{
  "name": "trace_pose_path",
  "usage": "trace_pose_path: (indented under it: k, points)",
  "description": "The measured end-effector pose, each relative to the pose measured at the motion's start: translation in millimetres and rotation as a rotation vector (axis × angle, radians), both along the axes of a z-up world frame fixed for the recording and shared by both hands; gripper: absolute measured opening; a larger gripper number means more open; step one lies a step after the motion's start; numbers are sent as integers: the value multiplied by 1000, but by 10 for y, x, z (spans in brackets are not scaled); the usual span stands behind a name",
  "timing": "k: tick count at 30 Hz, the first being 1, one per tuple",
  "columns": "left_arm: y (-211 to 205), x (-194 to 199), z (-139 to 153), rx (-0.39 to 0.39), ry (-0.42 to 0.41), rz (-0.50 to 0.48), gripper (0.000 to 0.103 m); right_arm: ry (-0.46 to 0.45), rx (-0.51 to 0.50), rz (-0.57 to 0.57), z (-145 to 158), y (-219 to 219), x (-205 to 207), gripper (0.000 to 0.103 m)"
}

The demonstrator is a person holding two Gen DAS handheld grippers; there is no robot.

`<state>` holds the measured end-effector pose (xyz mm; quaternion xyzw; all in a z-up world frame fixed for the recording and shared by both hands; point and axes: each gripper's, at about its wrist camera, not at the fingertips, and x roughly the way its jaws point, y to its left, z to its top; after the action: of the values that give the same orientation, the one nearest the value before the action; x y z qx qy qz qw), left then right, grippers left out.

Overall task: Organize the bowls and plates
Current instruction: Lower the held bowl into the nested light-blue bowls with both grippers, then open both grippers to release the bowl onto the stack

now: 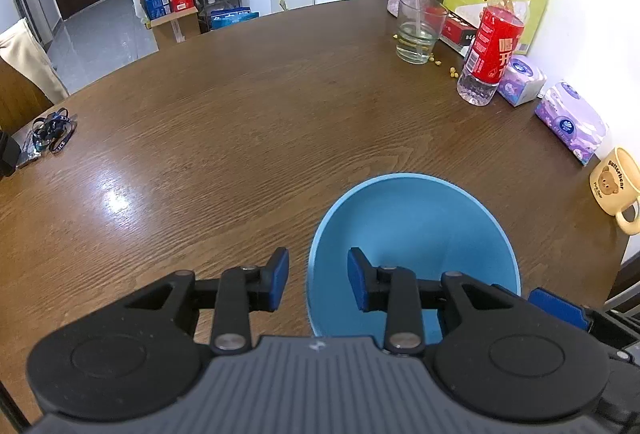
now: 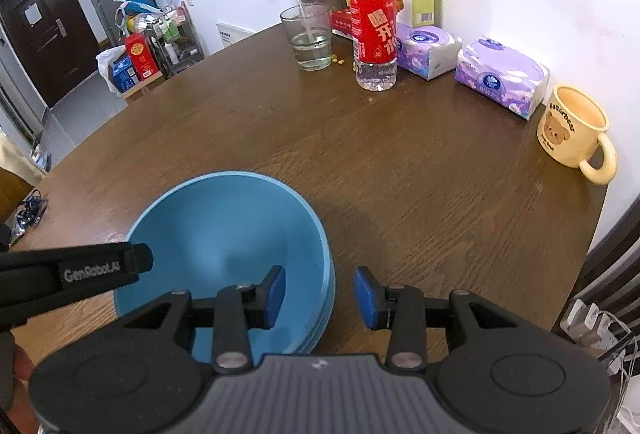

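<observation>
The blue bowl sat on the wooden counter toward its near edge, on the right-hand half, well apart from the clutter along the wall edge — a glass, a red-labelled bottle, tissue packs and a yellow mug. In the right wrist view its side showed stepped rims, so it looked like more than one bowl nested together, though how many could not be told.

The left claw straddled the bowl's left rim, one pad inside and one outside, with clear air on both sides — released, pressing on nothing. The right claw stood the same way over the right rim, jaws parted and holding nothing.

The step in hand seemed to be the letting-go after setting the bowl down on the stack. No plates showed in either view. The next move would call for lifting both claws straight off the rims without nudging the stack, then looking for the next dish.
</observation>
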<state>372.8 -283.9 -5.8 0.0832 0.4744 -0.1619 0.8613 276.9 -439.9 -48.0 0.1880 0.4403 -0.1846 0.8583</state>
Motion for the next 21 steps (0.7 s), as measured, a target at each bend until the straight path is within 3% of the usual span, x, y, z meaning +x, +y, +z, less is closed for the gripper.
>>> trace_pose_path:
  k: [7, 9, 11, 15, 17, 21]
  points:
    - [33, -24, -9, -3, 10, 7, 32, 12, 13, -12, -18, -7, -56, 38]
    - [52, -43, 8, -7, 6, 7, 32, 12, 24, -19, -18, -23, -81, 42]
    - [70, -66, 34, -11, 2, 9, 36, 11, 36, -28, -15, -41, -114, 54]
    - [135, -127, 115, -24, -22, 31, 61, 3, 54, -33, 5, -60, -184, 75]
    - [173, -161, 155, -32, -37, 48, 73, -6, 56, -25, 24, -62, -224, 91]
    - [280, -252, 220, -55, -60, 99, 103, -26, 61, -4, 75, -58, -312, 101]
